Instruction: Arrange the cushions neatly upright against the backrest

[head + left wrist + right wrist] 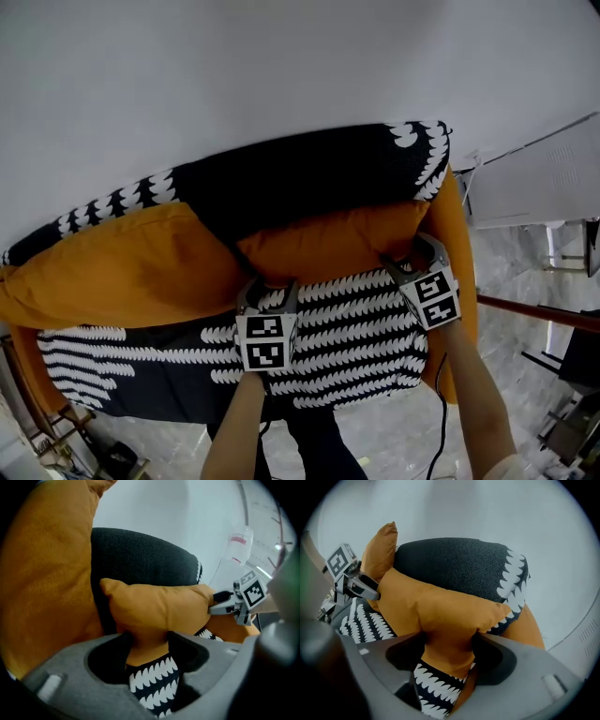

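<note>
A small orange cushion (328,246) lies across the seat of a sofa, in front of the black backrest (309,178). My left gripper (267,298) is shut on the cushion's lower left edge, and the fabric bunches between its jaws (147,644). The right gripper (412,258) is shut on the lower right edge, pinching the orange fabric (449,648). Each gripper shows in the other's view: the right gripper (216,604) at the cushion's far end, the left gripper (370,590) likewise. A larger orange cushion (122,267) leans on the backrest at the left.
The seat cover (347,347) is black with rows of white leaf shapes. An orange sofa arm (461,281) closes the right end. A white wall (281,66) rises behind the sofa. A white unit (544,178) and a wooden rail (539,316) stand at the right.
</note>
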